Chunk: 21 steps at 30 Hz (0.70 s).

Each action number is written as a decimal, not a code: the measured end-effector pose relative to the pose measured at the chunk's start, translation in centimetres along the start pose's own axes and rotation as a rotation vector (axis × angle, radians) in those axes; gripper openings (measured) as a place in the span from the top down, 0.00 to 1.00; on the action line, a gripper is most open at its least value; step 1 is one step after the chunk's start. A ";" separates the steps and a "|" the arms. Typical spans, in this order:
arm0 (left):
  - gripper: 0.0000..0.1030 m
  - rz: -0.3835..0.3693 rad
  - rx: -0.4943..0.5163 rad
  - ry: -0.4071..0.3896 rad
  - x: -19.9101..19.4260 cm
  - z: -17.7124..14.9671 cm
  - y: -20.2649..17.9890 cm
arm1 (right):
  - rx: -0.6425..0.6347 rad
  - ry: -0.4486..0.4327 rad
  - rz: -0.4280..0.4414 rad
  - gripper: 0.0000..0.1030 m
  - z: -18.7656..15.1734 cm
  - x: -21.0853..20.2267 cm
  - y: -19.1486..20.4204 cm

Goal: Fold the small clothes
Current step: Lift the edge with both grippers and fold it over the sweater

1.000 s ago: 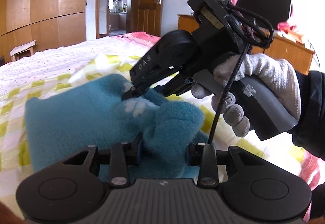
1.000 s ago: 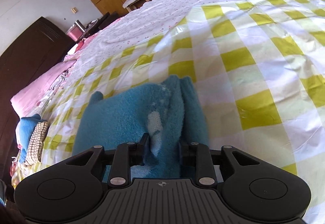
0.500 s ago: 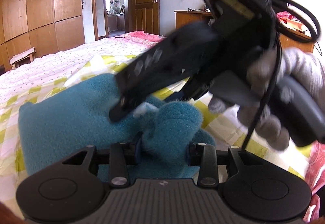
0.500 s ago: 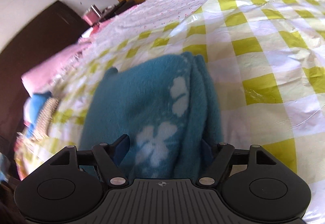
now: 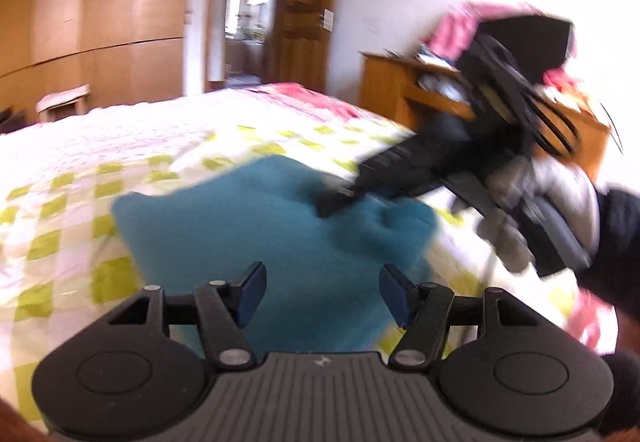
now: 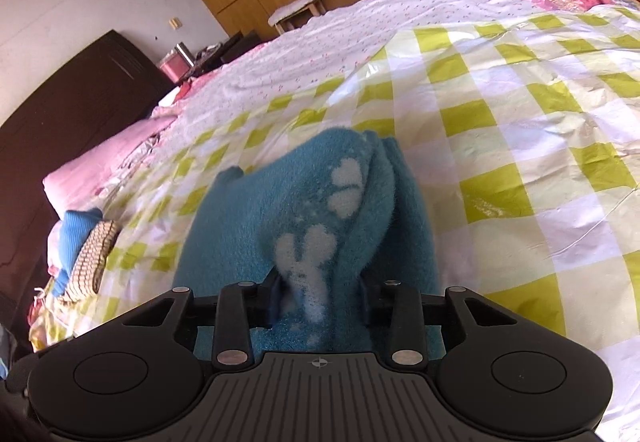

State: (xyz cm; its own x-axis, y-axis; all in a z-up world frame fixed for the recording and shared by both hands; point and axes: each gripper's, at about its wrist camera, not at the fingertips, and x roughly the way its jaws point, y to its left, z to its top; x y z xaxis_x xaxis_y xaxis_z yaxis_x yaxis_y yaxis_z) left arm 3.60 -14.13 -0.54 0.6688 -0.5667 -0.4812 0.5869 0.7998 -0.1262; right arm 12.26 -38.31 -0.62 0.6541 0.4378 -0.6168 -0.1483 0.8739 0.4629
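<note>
A teal fleece garment [image 6: 304, 209] lies bunched at centre frame on the checked bed cover [image 6: 520, 113], its fold unfinished. The right gripper [image 6: 319, 292] pinches a gathered ridge; the left gripper [image 5: 322, 292] hangs spread above it, empty.

teal fleece garment [image 6: 320, 209], folded, on bed

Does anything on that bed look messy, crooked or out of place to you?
Only the teal fleece garment looks untidy: it lies bunched, a ridge pinched up in the right tongs rather than flat on the checked sheet. The left tongs hang open above it. Nothing looks spilled or damaged.
</note>
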 end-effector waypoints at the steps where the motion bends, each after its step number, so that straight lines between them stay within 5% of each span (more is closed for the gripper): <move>1: 0.33 0.025 -0.028 -0.008 0.4 0.4 0.9 | 0.003 -0.004 -0.003 0.67 0.1 -0.1 -0.2; 6: 0.34 0.119 -0.149 -0.010 4.3 2.0 3.5 | 0.023 -0.029 0.017 0.67 0.3 -0.6 -0.9; 11: 0.34 0.144 -0.098 0.037 7.4 1.2 2.8 | 0.094 -0.044 -0.040 0.68 -1.6 0.8 -4.0; 14: 0.33 0.167 -0.018 0.030 7.8 1.1 1.4 | 0.155 -0.105 0.012 0.68 -3.3 0.8 -6.0; 21: 0.30 0.149 -0.059 0.044 6.8 1.4 2.0 | 0.272 -0.148 0.040 0.68 -2.6 0.6 -8.2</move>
State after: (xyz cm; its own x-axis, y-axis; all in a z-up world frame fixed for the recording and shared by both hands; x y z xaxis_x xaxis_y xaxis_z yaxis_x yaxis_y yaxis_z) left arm 10.01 -16.65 -2.86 0.7248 -0.4330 -0.5359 0.4543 0.8851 -0.1007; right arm 11.99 -44.65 -6.41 0.7557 0.4174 -0.5047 0.0152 0.7592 0.6507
